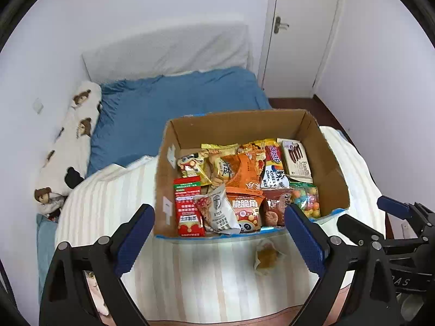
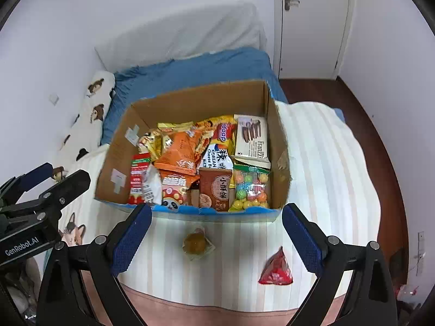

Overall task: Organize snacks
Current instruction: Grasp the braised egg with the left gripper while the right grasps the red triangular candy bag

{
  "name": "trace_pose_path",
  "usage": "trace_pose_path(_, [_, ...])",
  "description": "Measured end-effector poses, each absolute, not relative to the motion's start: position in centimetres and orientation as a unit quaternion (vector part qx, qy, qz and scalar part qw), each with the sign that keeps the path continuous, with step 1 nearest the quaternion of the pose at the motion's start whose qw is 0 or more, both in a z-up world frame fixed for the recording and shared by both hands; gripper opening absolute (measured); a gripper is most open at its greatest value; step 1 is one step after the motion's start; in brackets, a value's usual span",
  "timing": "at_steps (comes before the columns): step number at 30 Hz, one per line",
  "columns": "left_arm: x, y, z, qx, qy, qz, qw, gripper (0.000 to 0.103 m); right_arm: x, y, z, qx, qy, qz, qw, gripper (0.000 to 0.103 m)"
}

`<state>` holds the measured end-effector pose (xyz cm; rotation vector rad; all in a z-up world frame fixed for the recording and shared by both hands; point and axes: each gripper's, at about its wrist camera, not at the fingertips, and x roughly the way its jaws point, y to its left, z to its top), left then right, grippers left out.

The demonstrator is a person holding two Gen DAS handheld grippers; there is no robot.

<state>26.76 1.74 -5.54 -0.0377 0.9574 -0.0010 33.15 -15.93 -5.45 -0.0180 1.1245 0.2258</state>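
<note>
trouble could come if either wide-open, empty gripper, left [image 1: 218,235] or right [image 2: 216,240], crushes the soft pastry [image 2: 197,243] or shoves the box [image 2: 190,102].

Left gripper [image 1: 218,233] wide open, nothing between the blue pads [image 1: 134,237]; it hangs over the striped white blanket [image 1: 108,203], just short of the cardboard box [image 1: 236,125]. Box open-topped, sitting on the blanket, packed with snacks: red carton [image 1: 189,209] at near left, grey-white packet [image 1: 217,213] beside it, orange bag [image 1: 244,174] in the middle, white wafer box [image 1: 296,160] at far right, clear bag of coloured candy balls [image 1: 305,199] at near right. One small clear-wrapped yellow-brown snack [image 1: 266,256] lies on the blanket outside the box, near its front wall. Right gripper [image 1: 361,217] visible at right edge, fingers apart. Blue sheet [image 1: 174,100] behind.
</note>
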Motion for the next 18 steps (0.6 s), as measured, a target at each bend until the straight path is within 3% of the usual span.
trace_pose_path(10, [20.9, 1.3, -2.1, -0.028, 0.414, 0.004, 0.910, 0.098, 27.5, -17.3, -0.7, 0.009, 0.483, 0.123, 0.867, 0.099])
trace_pose_path(18, [19.2, 0.4, -6.6, -0.035, 0.461, 0.012, 0.886, 0.098, 25.8, -21.9, -5.1, 0.078, 0.528, 0.095, 0.841, 0.099])
